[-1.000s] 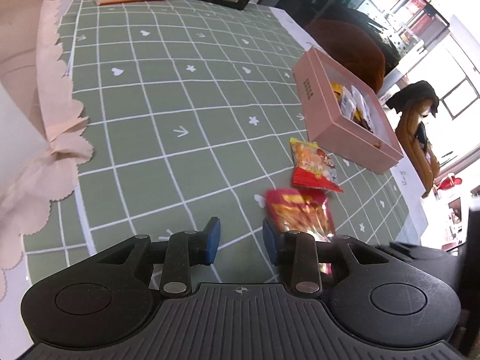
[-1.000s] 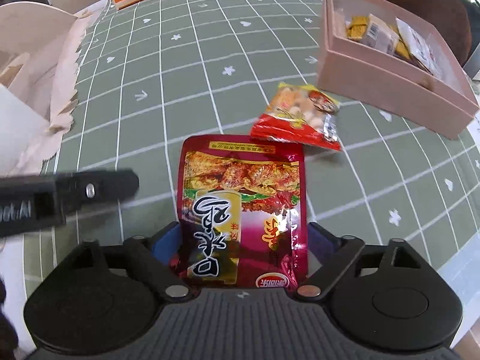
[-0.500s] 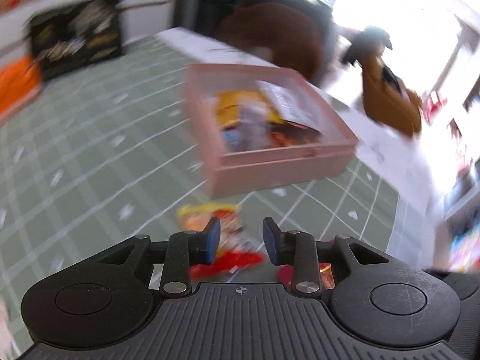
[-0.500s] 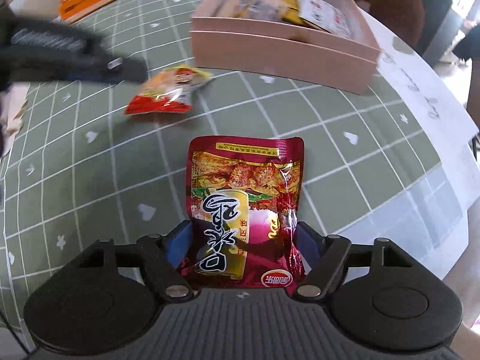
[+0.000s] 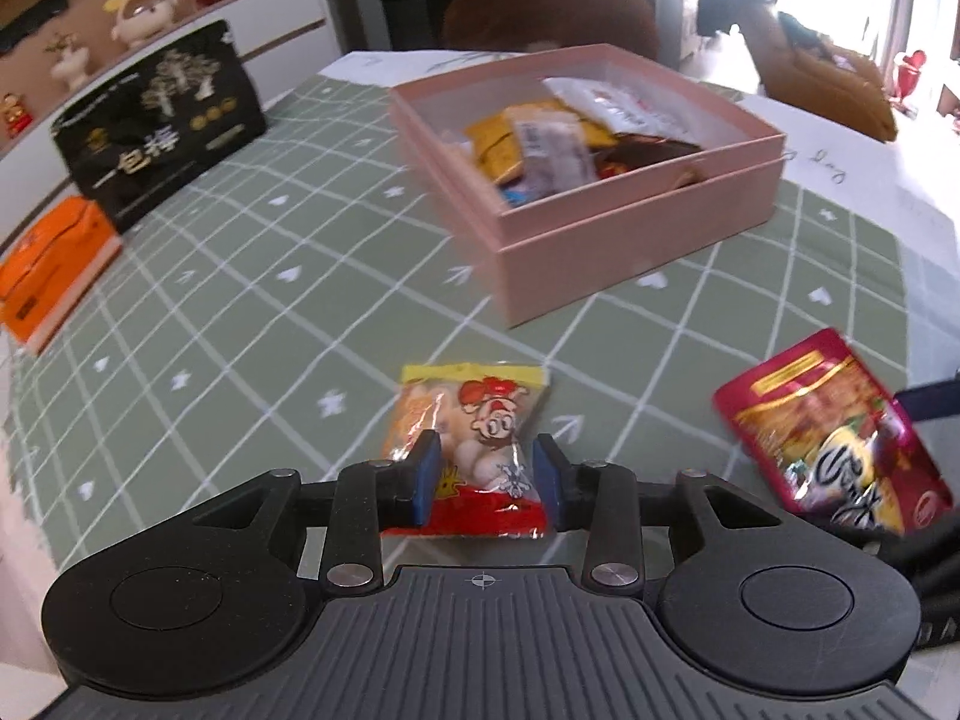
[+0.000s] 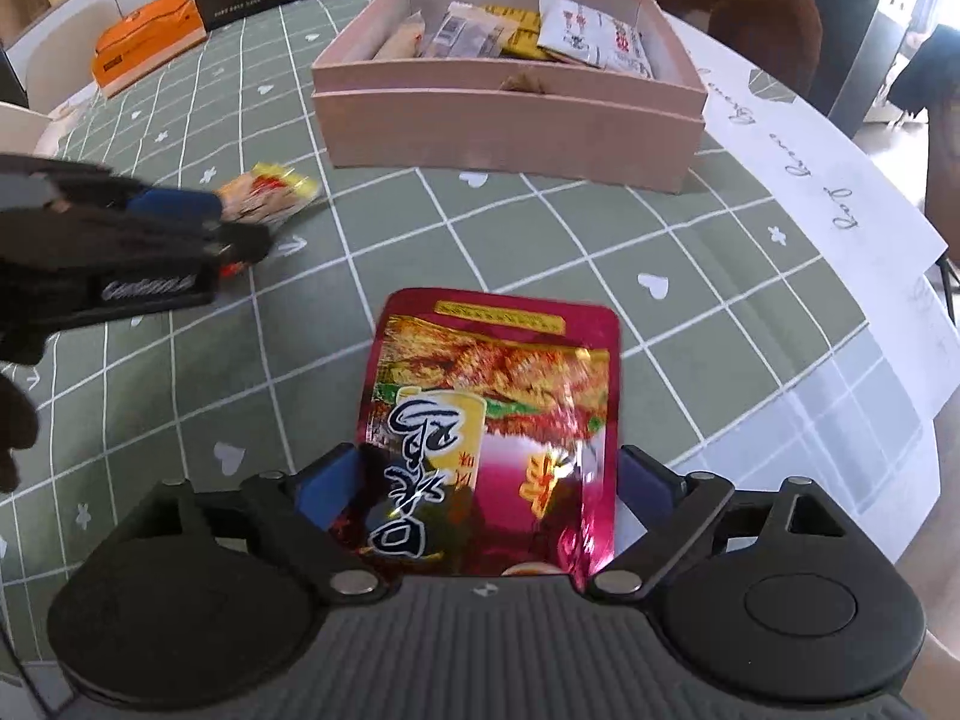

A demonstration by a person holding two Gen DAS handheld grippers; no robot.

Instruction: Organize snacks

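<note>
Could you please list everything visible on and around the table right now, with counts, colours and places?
Pink box: one, open, far side of the cloth, holding mixed snack packets.
Cartoon snack packet: one, yellow and red, on the cloth between the left jaws.
Dark red snack pouch: one, foil, between the right jaws.
Black bag: one, gold lettering, far left edge.
Orange box: one, beside the black bag.
Tablecloth: one, green with a white grid.
Figurines: several, on the shelf behind.
Left gripper: black, blue pads, jaws opening around the cartoon packet.
Right gripper: black, blue pads, jaws opening around the pouch.
</note>
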